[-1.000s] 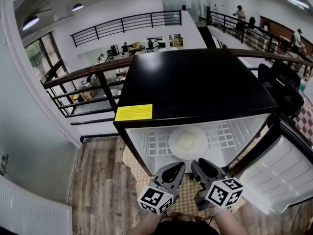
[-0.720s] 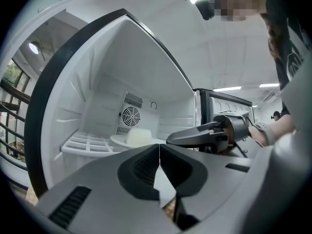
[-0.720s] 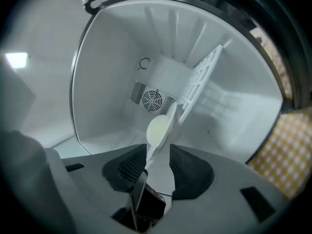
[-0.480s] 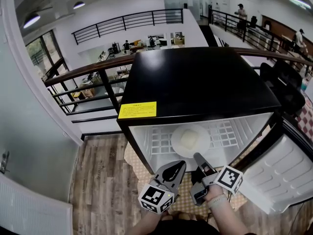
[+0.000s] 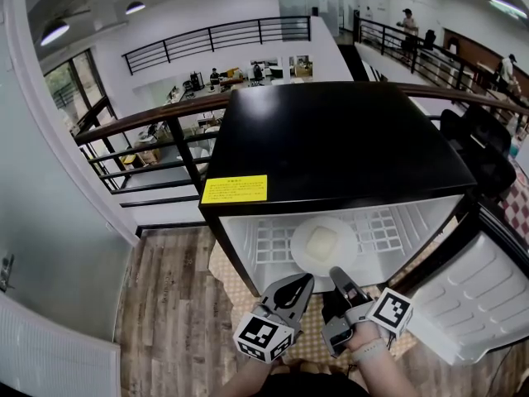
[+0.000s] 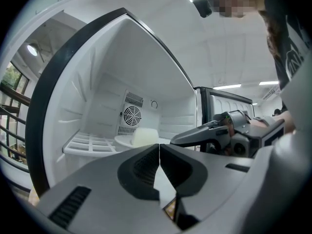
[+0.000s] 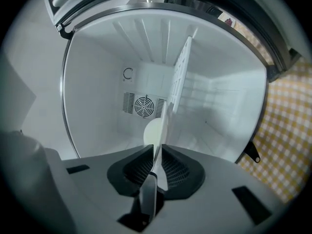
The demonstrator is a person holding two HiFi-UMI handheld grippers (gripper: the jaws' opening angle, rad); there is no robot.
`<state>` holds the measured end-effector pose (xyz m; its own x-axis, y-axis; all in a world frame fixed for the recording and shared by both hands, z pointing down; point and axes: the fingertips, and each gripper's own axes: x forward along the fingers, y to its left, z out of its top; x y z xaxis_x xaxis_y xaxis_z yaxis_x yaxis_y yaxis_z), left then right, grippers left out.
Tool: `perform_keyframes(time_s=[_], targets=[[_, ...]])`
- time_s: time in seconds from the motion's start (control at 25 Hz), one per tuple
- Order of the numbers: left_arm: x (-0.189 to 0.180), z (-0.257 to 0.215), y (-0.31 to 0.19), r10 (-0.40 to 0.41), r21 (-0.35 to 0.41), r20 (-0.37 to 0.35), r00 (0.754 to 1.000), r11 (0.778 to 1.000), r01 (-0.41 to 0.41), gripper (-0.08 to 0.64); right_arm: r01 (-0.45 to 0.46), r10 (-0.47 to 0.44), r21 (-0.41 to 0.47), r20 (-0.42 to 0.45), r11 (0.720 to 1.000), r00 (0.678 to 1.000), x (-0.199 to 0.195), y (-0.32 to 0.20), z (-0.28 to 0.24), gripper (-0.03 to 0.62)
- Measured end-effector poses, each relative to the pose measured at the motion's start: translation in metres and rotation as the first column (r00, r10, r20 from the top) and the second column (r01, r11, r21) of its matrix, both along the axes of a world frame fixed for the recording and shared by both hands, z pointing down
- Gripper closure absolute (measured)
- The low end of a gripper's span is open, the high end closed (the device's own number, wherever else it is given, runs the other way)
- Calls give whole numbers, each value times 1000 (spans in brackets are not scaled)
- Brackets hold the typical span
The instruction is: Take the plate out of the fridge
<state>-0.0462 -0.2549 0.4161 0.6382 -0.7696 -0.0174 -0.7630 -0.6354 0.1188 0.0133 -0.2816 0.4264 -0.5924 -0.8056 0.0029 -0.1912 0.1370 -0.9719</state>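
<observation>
The plate [image 5: 344,252] is sitting on the fridge [image 5: 331,143] shelf [image 5: 269,243], carrying a pale block [image 5: 320,242]. The right gripper [image 5: 338,275], rolled on its side, is meeting the plate's near rim. Its jaws are nearly together and seemingly pinching that rim, though edge-on it is hard to confirm. The left gripper [image 5: 302,282] is hanging just outside and left of the plate, jaws pressed together on nothing.

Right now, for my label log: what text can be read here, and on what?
Yellow rectangular sticker on the black mini fridge: print too small to read.
Square black-and-white markers on the left gripper and right gripper: patterns, no words.
Round white plate: no print.
</observation>
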Motion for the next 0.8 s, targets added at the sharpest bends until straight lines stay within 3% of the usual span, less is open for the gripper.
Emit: perform_keyframes(time_s=[0.6,0.8], targets=[[-8,1,0,-12,4,-2,1000,1000,12,551,-36,44,-78,99,996,994,-5,-16,10,534],[-7,1,2,-9,6,-5,1000,1000,9,551,-36,43,-62,114,997,993,-2,-11,8,534]])
